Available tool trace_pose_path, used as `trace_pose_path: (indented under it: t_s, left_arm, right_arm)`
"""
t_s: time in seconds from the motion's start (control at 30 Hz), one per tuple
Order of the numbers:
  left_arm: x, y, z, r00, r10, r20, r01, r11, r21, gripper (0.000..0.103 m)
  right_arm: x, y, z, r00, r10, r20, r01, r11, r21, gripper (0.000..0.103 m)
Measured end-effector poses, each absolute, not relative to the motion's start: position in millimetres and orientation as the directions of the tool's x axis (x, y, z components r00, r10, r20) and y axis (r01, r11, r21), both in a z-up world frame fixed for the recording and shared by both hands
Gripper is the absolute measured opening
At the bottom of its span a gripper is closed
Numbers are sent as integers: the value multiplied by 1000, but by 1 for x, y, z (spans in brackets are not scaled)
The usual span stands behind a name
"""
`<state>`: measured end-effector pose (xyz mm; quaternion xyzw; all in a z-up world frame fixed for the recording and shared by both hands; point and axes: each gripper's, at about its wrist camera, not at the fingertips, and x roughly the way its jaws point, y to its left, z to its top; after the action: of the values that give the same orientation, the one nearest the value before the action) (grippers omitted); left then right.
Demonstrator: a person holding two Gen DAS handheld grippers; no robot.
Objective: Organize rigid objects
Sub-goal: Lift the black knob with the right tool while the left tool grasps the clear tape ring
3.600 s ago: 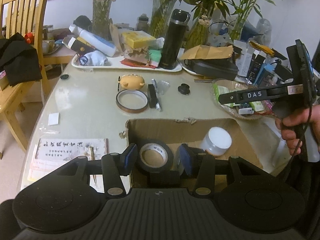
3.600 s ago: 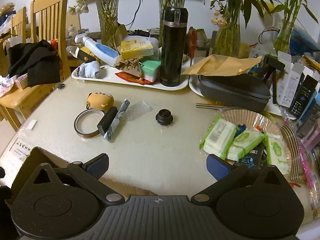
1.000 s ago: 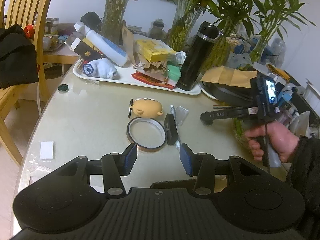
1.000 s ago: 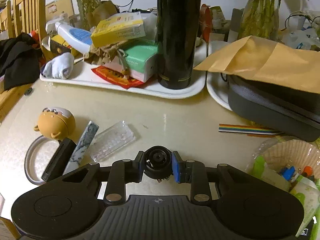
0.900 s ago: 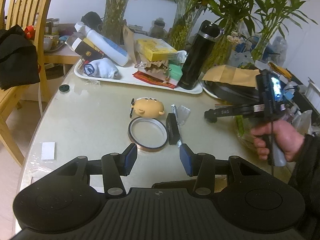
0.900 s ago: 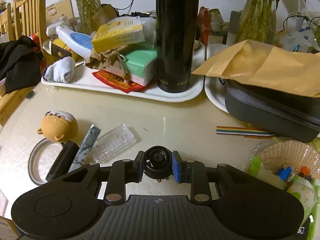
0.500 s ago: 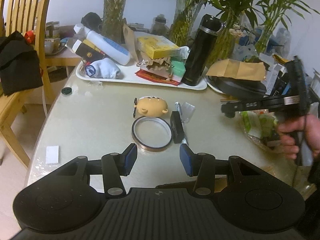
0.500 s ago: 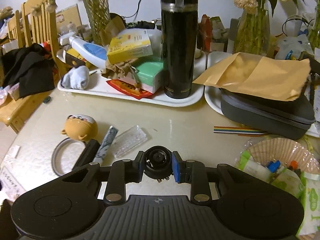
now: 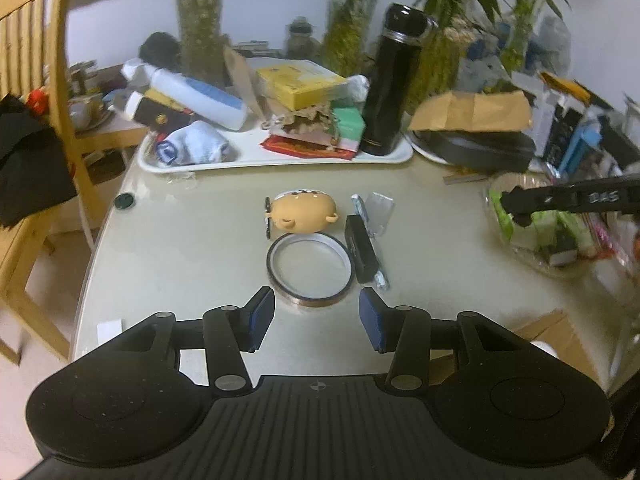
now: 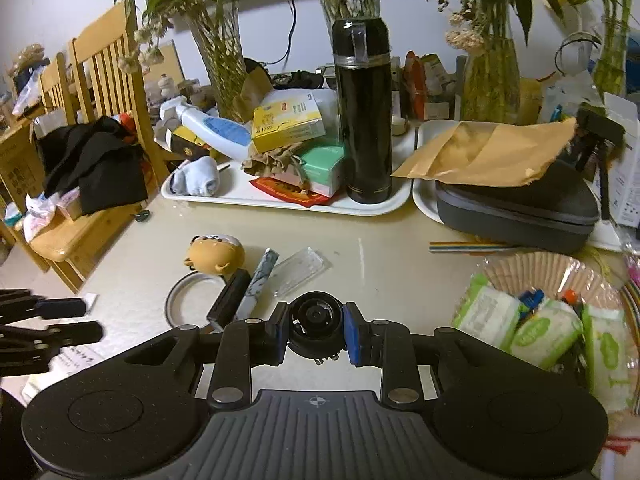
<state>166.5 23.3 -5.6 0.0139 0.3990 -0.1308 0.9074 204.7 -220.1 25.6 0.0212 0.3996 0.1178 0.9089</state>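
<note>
A: Right gripper (image 10: 316,330) first – blue pads pinching a small black round knob (image 10: 316,320), one pad on each side, knob lifted clear of the table (image 10: 400,280)

B: And the left gripper (image 9: 316,318)?

A: Pads spread, nothing between them. It hangs over the near edge of the table, just short of the tape ring (image 9: 310,266). In the right wrist view its fingers show as dark bars at the far left edge

B: Noted. Outward from the left claw?

A: Tape ring flat on the table. Touching its far rim, a tan cartoon-face toy (image 9: 306,212). Just right of the ring, a slim black box (image 9: 362,250) with a marbled stick (image 10: 258,280) alongside, then a clear plastic case (image 10: 300,270)

B: Further back?

A: White tray (image 10: 280,200) holding a tall black flask (image 10: 364,112) upright, a yellow box (image 10: 286,122), a green box, a white spray bottle lying down, a rolled pale sock. Right of it, a dark zip case (image 10: 516,208) under a brown envelope (image 10: 488,152)

B: Right side of the table?

A: Basket of green wipe packets (image 10: 540,332), near the held knob. Cardboard box corner (image 9: 548,328) shows at the lower right of the left wrist view

B: Left?

A: Wooden chair (image 10: 108,92) with black cloth heaped on the seat
</note>
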Motion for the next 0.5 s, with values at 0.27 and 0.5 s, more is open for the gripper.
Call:
trace_pose_path:
  t_s: [0.27, 0.5]
  left_arm:
    - [198, 6, -25, 572, -288, -768, 413, 910, -34, 46]
    - [228, -11, -50, 487, -275, -829, 498, 867, 4, 39]
  right_arm:
    - [186, -229, 31, 654, 256, -711, -184, 967, 178, 31]
    - [185, -234, 31, 655, 270, -706, -173, 963, 208, 31]
